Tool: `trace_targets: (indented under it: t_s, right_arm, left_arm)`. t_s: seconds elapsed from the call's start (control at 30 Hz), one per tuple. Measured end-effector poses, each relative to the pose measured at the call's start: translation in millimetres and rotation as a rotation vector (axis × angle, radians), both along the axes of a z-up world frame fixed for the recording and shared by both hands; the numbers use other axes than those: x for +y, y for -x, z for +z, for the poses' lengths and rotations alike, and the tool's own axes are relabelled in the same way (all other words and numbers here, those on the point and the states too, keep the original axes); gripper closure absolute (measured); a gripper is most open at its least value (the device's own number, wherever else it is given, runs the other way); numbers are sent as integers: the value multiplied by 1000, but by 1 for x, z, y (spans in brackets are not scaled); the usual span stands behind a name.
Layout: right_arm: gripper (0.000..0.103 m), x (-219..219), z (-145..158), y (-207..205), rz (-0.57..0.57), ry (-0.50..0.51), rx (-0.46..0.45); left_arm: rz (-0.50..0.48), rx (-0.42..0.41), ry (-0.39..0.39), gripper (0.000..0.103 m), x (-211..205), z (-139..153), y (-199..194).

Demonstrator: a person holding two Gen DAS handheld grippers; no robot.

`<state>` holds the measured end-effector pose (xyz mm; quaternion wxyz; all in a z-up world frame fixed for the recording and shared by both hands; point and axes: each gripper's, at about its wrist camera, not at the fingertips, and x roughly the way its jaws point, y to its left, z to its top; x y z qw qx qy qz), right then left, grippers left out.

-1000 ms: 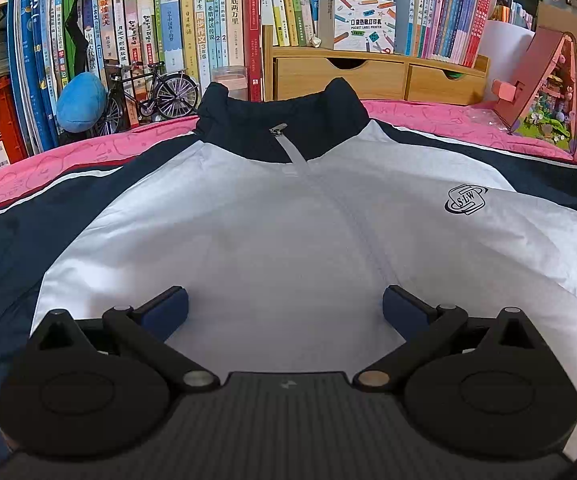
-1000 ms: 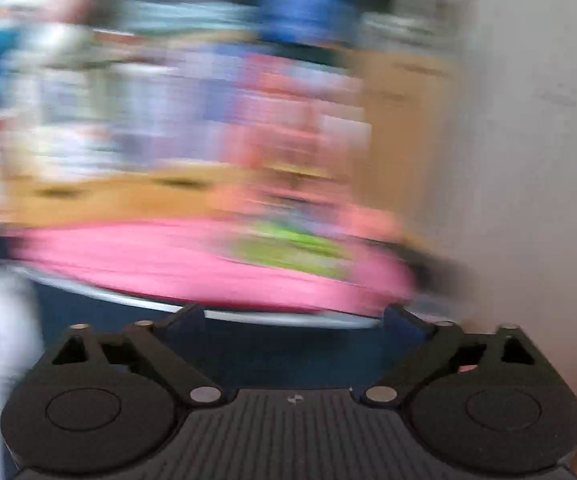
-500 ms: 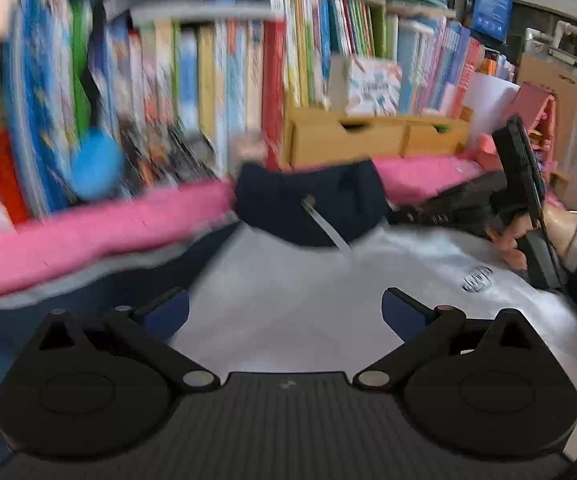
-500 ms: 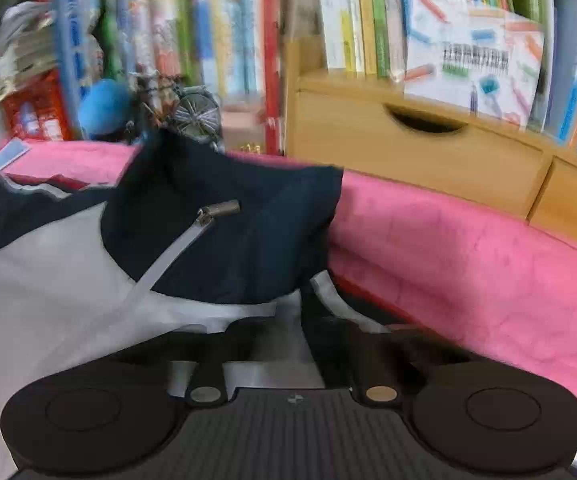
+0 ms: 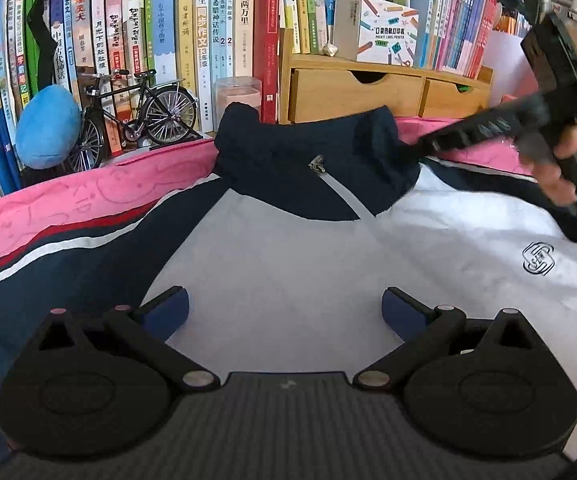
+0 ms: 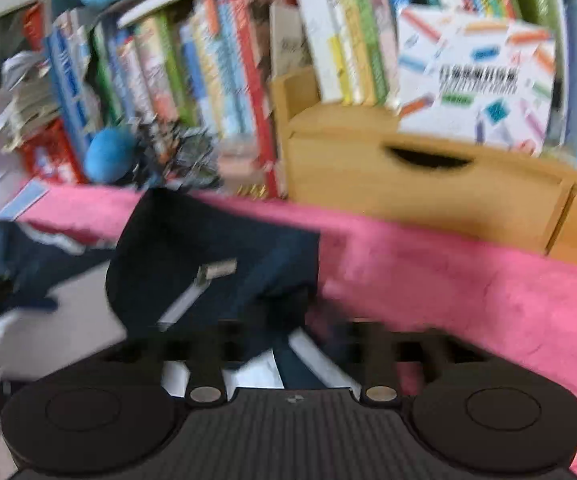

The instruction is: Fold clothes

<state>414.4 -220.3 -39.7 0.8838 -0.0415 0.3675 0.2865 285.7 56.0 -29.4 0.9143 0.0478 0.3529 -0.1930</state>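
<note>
I've got the jacket (image 5: 296,264) spread front-up on the pink cover (image 5: 68,196), zipped, with its navy collar (image 5: 312,152) at the far end, just below the wooden drawer box (image 5: 372,92). I'll use the collar as my ref point.

Left gripper (image 5: 284,308): jaws wide apart, nothing between them, hanging over the white chest panel on the near side of the collar, roughly on the zip line.

Right gripper (image 6: 288,344): at the collar's right end, where collar meets shoulder. Its jaws are opening. The right wrist view is motion-blurred, so I can't say for sure, but the pads don't look to be pressing cloth; navy and white fabric shows in the gap between the fingers. In the left wrist view I see the person's hand (image 5: 560,168) holding that gripper, with its fingers reaching in to the collar's right side.

What the next move turns on, as I read it: the jacket's long axis runs collar-to-hem, straight toward me from the collar, and the sleeves go out left and right of it. The right gripper is far nearer the collar; the left is back over the chest. So any pinch at the collar/shoulder is the right's job, while the left would need to go out to the collar's left side for the striped sleeve (image 5: 48,256).
</note>
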Motion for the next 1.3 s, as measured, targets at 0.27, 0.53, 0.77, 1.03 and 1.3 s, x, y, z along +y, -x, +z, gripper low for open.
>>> trace_targets:
  t_s: [0.27,0.53,0.77,1.03,1.3]
  right_arm:
    - [87,41,-12,20,-45,143,-118]
    - [95,74,-6,-9,-108,327,-307]
    - [94,74,-19,-49,-169,313,-284]
    - [35,27,50,76,-22,55,-200]
    - [34,-37,14,181,-29,92,-96]
  left_arm:
    - [27,-34,-61,0,-11,-1,-15]
    - [148,-48,-100,0,-24,-12,-92]
    - [251,-50,-142,0,-16,-7,-134]
    - [166,-55,-29,5,6,37,-8]
    - [251,-26,-196,0,35,9,88]
